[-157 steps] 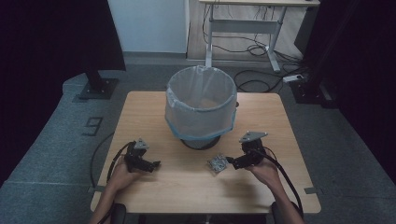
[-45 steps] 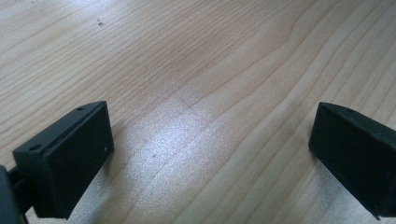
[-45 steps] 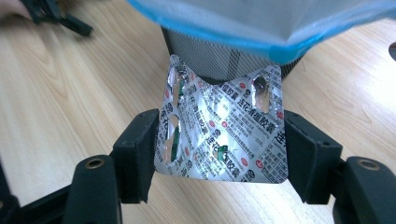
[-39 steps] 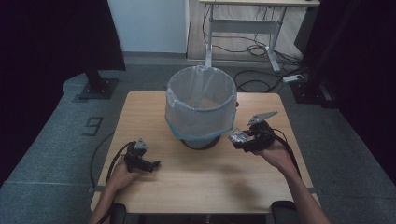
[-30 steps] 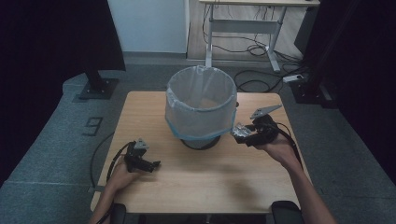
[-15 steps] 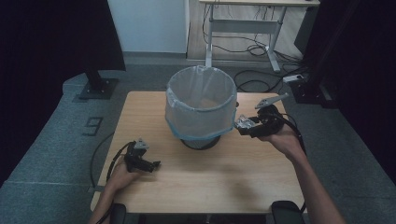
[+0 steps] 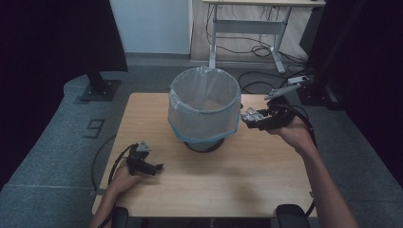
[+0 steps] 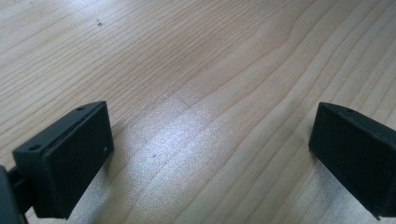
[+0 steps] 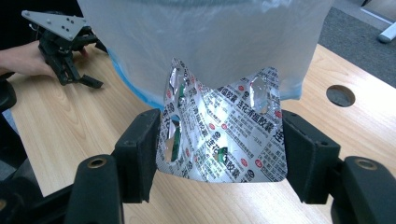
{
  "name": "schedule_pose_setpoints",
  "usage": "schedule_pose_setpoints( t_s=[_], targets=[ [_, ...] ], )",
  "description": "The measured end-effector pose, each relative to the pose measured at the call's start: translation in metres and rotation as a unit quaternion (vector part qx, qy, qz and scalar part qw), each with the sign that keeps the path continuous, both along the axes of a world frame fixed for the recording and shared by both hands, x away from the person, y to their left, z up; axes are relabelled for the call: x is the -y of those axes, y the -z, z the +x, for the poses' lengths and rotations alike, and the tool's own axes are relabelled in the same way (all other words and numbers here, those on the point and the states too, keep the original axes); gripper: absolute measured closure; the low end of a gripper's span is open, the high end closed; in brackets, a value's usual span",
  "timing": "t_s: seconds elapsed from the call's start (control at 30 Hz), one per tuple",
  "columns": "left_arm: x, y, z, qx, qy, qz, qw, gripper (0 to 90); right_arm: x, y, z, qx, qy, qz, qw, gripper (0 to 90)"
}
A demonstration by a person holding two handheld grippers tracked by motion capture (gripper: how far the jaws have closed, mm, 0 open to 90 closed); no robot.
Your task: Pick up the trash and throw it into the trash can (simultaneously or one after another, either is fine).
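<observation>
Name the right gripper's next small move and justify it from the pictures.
Probably lift higher and move over the bin's rim: the right gripper grips the foil blister pack beside the bin's lined wall, below the opening.

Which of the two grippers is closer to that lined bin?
Right. The right gripper is raised beside the bin, holding a blister pack; the left gripper rests on the table.

Light wood-grain tabletop (image 7: 237, 180) on grey carpet floor (image 7: 52, 142). Beyond it, white wall (image 7: 152, 23), white-legged desk (image 7: 247, 26) with loose cables (image 7: 259, 47) beneath. Black curtains (image 7: 52, 42) both sides, stand base (image 7: 100, 89) at left. Dim light.
</observation>
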State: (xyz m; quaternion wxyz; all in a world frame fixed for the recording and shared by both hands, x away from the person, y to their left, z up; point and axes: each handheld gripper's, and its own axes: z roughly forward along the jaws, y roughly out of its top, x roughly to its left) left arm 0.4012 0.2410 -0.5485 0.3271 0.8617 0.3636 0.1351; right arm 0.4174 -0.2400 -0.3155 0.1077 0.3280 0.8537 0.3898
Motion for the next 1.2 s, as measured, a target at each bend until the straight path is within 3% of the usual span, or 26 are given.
schedule_pose_setpoints(
  t_s=[0.63,1.1,1.2],
  targets=[
    [0.0,0.0,0.0,0.0,0.002,0.001,1.0,0.0,-0.001,-0.036,0.014,-0.001,0.007,-0.003,1.0,35.6],
    [0.0,0.0,0.0,0.0,0.002,0.001,1.0,0.0,-0.018,-0.062,0.025,0.012,-0.004,-0.01,0.9999,36.0],
    [0.0,0.0,0.0,0.0,0.002,0.001,1.0,0.0,-0.021,-0.067,0.027,0.014,-0.005,-0.002,0.9999,36.0]
  ],
)
